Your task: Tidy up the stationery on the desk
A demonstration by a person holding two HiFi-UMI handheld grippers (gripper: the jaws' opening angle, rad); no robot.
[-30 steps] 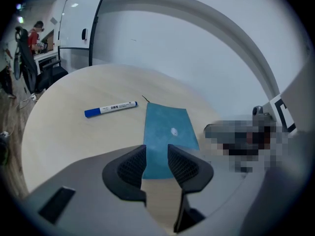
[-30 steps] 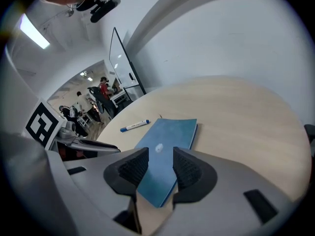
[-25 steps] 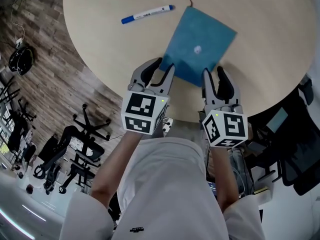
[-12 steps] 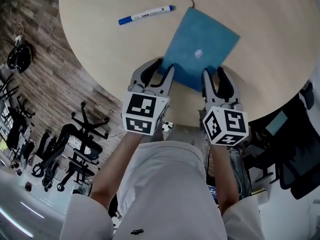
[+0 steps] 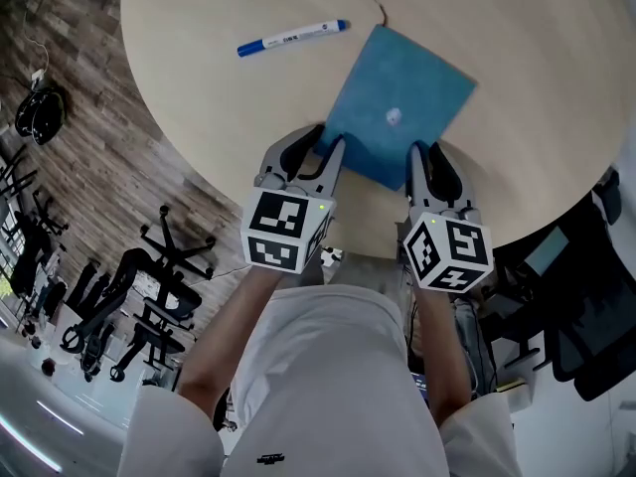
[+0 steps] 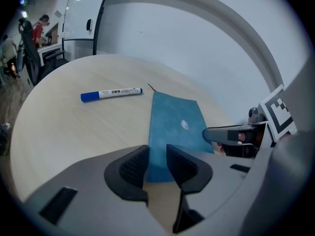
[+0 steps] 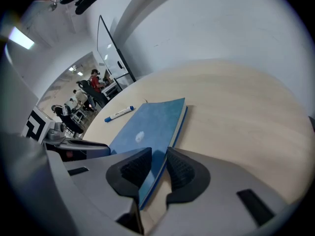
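Note:
A blue notebook (image 5: 397, 97) lies flat on the round pale desk (image 5: 199, 87), one corner pointing toward me. My left gripper (image 5: 316, 147) sits at its left corner, and its jaws have just been closing with that corner (image 6: 156, 156) between the pads. My right gripper (image 5: 429, 157) is at the near corner, its jaws likewise just closing over the notebook's edge (image 7: 156, 156). Both sets of pads lie against the notebook. A blue-capped white marker (image 5: 293, 36) lies apart on the desk beyond the notebook, to its left.
The desk's curved edge runs just behind both grippers. Black office chairs (image 5: 149, 286) stand on the wooden floor at the left. Dark chairs and bags (image 5: 586, 296) crowd the right side. People stand far off in the room (image 7: 96, 77).
Both grippers have edged forward onto the notebook's near corners, and their fingers stand closer together than before. The right one has dropped slightly. Notebook and marker lie where they were.

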